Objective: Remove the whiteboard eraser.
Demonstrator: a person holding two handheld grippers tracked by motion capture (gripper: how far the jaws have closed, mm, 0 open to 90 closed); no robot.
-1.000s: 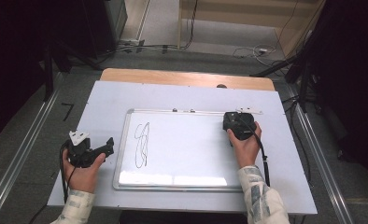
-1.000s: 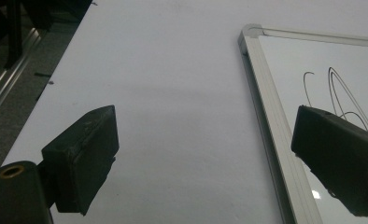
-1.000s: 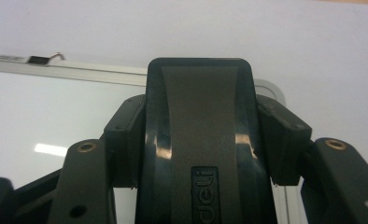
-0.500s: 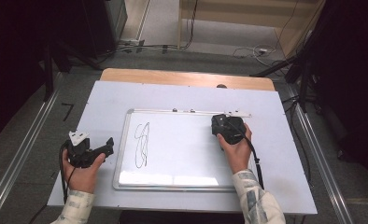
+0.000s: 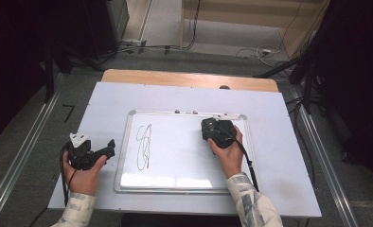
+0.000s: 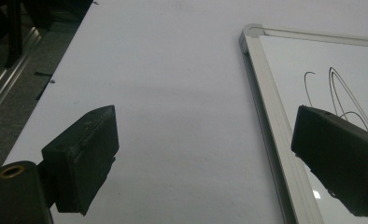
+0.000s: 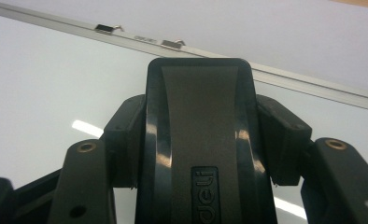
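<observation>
**Eraser slides in from the board's right edge toward the scribble**

While my left gripper (image 5: 110, 147) idles at about 8 o'clock on the table (image 5: 279, 142), just off the whiteboard's left frame, its jaws stand spread wide with nothing between them; in the left gripper view I see bare tabletop between the two pads (image 6: 86, 158) and the board's corner beyond.

Farther out, my right gripper (image 5: 208, 128) sits over the whiteboard (image 5: 184, 161) at roughly 1 o'clock, jaws pinching a black eraser (image 7: 198, 130) by its sides, as the right gripper view shows plainly. A second ago that hand was hard against the board's right frame; now it has travelled leftward, well onto the white surface, while the left hand has barely stirred.

I judge this is a wipe getting under way: the black scribble (image 5: 144, 146) lies untouched at the board's left, around 10 o'clock from centre, well apart from the eraser. Whether the eraser's face is touching the board I cannot tell. Beyond it run the top frame's clips (image 7: 106, 29).
</observation>
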